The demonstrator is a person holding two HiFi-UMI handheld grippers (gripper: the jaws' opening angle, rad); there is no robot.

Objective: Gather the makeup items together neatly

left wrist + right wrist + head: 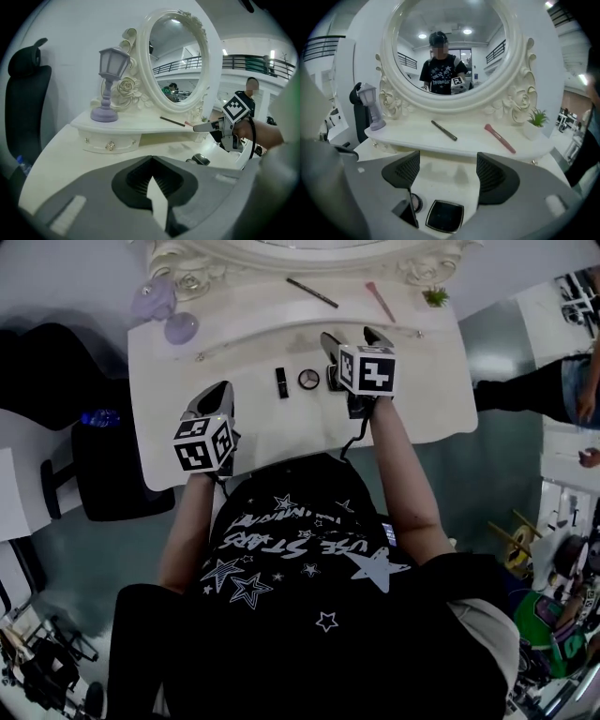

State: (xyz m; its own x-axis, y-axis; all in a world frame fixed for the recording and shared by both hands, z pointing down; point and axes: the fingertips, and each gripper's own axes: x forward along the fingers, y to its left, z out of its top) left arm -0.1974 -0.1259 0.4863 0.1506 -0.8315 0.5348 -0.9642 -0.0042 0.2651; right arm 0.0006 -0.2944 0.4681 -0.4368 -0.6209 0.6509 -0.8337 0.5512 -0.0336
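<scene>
On the white vanity table a black tube, a round compact and a square black compact lie in a row. My right gripper stands open over the square compact, nothing between its fingers. The tube and round compact lie just left of it. A black pencil and a pink brush lie apart on the raised shelf below the mirror. My left gripper is shut and empty, hanging over the table's front left.
A purple lamp stands at the shelf's left end, a small potted plant at its right end. The oval mirror rises behind the shelf. A black chair stands left of the table. A person stands at the far right.
</scene>
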